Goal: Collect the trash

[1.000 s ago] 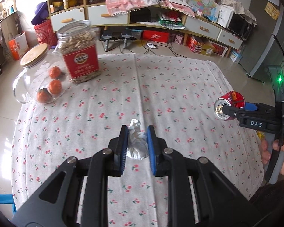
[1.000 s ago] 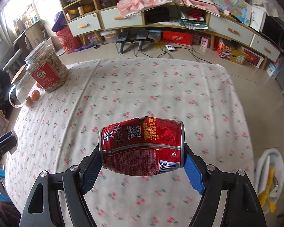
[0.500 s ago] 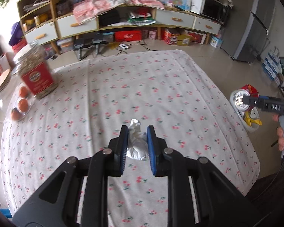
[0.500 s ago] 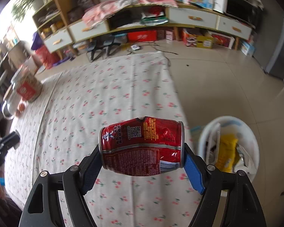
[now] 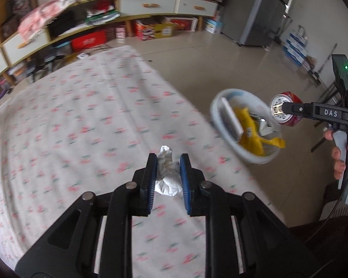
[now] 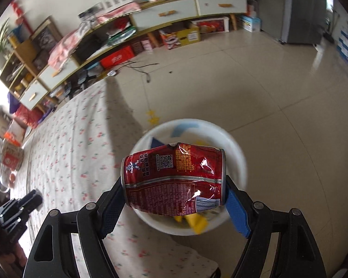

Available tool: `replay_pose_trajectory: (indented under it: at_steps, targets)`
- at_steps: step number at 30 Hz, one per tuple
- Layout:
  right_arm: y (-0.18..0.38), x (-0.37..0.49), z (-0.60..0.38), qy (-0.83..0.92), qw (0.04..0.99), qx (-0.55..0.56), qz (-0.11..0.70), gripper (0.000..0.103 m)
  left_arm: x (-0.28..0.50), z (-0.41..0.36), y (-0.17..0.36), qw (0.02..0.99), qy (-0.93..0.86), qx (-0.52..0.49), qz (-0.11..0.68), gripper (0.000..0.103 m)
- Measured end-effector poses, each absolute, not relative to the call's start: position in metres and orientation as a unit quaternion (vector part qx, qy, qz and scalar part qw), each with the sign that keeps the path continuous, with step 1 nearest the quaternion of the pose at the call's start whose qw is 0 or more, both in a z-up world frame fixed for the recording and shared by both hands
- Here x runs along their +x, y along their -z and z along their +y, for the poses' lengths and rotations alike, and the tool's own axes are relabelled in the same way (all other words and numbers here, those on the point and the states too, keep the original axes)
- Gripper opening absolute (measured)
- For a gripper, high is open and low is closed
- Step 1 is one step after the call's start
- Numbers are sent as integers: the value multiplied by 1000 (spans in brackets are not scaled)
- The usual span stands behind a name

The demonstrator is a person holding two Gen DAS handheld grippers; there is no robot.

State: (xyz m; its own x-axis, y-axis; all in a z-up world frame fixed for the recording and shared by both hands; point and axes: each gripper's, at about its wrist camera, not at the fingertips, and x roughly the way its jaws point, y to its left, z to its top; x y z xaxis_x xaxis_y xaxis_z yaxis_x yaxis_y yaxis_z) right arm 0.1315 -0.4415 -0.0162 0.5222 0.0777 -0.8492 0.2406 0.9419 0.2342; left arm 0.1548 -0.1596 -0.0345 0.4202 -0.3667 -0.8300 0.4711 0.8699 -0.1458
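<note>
The right gripper [image 6: 174, 199] was clamped end to end on a dented red can [image 6: 174, 180], one pad on its top and the other on its base, so the can lay sideways across the jaws. That hold made sense: the ends are the stiff parts, while the crumpled wall would likely give under a squeeze. The can hung directly above the white bin [image 6: 240, 162], which stood on the floor just beside the edge of the bench [image 6: 65, 139]. Yellow wrappers [image 5: 250, 129] and a flat grey piece already lay in the bin, so this looked like the drop-off point, with the can lined up to fall straight in once the jaws parted.

Over on the other side, the left gripper [image 5: 167, 169] was pinching a crumpled white paper wad [image 5: 165, 173] between its blue pads. It was held above the cherry-print cloth of the bench, short of the bin, which sat ahead and to the right of it. The paper was soft and light, so a narrow pinch was enough to carry it. It seemed to be waiting its turn, kept clear of the bin while the can had the space above the opening. A jar [image 6: 8, 162] stood at the far end of the bench from the bin, well apart from the action.
</note>
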Motion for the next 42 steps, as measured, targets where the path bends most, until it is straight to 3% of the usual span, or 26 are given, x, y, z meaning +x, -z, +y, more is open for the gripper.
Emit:
replay_pose_trajectory:
  at_steps: [16,17,19,21,23,28,30,40,42]
  targets:
    - [38,102,-521,66,844,237,476,80,190,-289,51,796,355,47,487,23]
    - [38,101,-522,67,844,240,474,80,191,-289,53,793,356,43,492,25]
    - [37,100,-524,68,844,245,472,80,194,-291,57,792,350,38,499,38]
    - [36,101,-525,69,846,246,469,80,194,-286,55,798,341,27,496,57]
    - [35,102,-523,68,847,245,467,80,192,-279,52,801,343,15,490,66]
    - [35,108,-515,62,848,239,469,80,189,-258,43,808,327,10,491,69]
    - [34,113,-511,58,848,237,470,80,187,-247,42,815,315,9,487,78]
    - [35,152,-464,23,848,210,486,81,170,-189,39,837,251,8,487,88]
    - [36,155,-460,16,847,215,486,84,165,-179,39,841,236,9,488,98]
